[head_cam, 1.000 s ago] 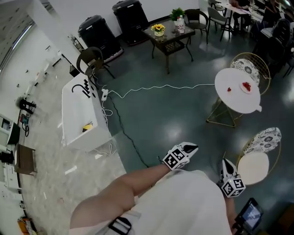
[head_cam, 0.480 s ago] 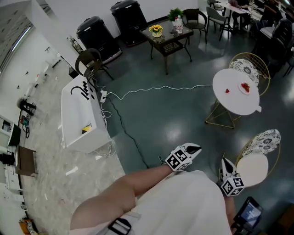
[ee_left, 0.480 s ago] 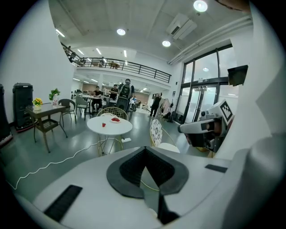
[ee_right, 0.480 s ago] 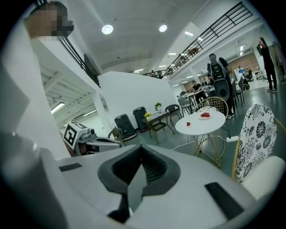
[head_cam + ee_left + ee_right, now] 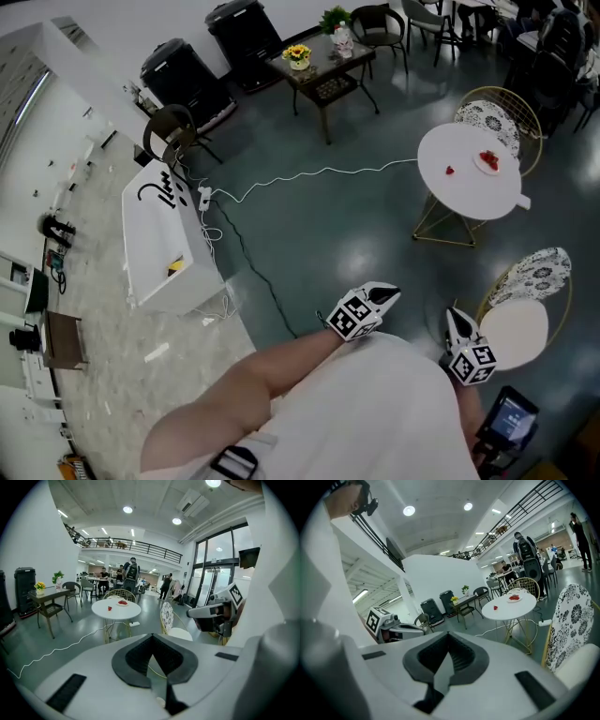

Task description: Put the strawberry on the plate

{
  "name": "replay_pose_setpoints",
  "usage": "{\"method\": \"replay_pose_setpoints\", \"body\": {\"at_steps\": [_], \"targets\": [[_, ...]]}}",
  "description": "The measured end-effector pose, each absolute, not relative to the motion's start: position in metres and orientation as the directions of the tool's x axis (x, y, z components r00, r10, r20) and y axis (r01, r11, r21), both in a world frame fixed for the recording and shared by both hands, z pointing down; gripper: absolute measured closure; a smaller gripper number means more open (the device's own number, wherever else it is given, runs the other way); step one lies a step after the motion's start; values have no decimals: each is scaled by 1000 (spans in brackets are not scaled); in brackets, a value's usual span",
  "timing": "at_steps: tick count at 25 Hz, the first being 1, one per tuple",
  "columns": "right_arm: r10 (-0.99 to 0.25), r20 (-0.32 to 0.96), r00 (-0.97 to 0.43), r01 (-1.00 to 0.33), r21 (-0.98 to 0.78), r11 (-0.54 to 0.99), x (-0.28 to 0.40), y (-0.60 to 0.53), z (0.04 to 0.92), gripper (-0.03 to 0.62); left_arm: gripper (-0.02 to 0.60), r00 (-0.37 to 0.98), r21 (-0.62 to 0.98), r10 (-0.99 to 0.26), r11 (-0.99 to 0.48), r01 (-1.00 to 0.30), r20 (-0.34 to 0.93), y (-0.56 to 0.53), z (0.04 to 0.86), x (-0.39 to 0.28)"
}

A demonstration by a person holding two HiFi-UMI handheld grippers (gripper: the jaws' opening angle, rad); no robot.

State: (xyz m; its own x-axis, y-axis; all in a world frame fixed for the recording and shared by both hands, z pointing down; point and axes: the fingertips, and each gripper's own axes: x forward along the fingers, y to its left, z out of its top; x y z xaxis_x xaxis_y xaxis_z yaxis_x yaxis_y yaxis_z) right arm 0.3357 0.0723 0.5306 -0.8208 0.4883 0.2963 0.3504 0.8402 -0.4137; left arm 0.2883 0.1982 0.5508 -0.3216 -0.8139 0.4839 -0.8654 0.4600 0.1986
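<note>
A small red strawberry (image 5: 449, 171) lies loose on the round white table (image 5: 464, 192), far ahead of me. To its right sits a white plate (image 5: 488, 162) with red fruit on it. In the left gripper view, the strawberry (image 5: 109, 608) and plate (image 5: 123, 603) look small and distant. The right gripper view shows the strawberry (image 5: 495, 607) left of the plate (image 5: 514, 598). My left gripper (image 5: 390, 292) and right gripper (image 5: 453, 315) are held close to my body, well short of the table. Both are shut with nothing between their jaws.
Two gold-framed chairs with patterned backs stand by the table, one behind it (image 5: 497, 114) and one near my right gripper (image 5: 523, 302). A white cable (image 5: 309, 176) runs across the dark floor. A white cabinet (image 5: 164, 239) stands at left, a dark side table with flowers (image 5: 319, 67) beyond.
In the head view the table and the room have shifted left and up a little. Both grippers stay shut and empty, held in front of my body.
</note>
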Motion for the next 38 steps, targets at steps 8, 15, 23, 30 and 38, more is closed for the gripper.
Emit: {"method": "replay_pose_setpoints", "body": {"at_steps": [8,15,23,30,38], "targets": [[498,300,-814,356,-419,835,320,73,539,589,575,-332,204,-806,477,-855,491,203,561,264],[440,285,-852,277,-468,839,284,74,532,589,576,-302,209,-827,439,-874,475,211,553,231],[384,305,-872,209,-477,854,241,90,537,589,575,-250,227,-848,388,-893,467,226,556,181],[319,327,-889,142,-466,874,203,104,529,589,575,-183,247,-878,315,-916,441,230,543,135],[249,362,-898,74,-434,898,161,145,546,589,575,-108,264,-902,235,-935,419,266,550,87]]}}
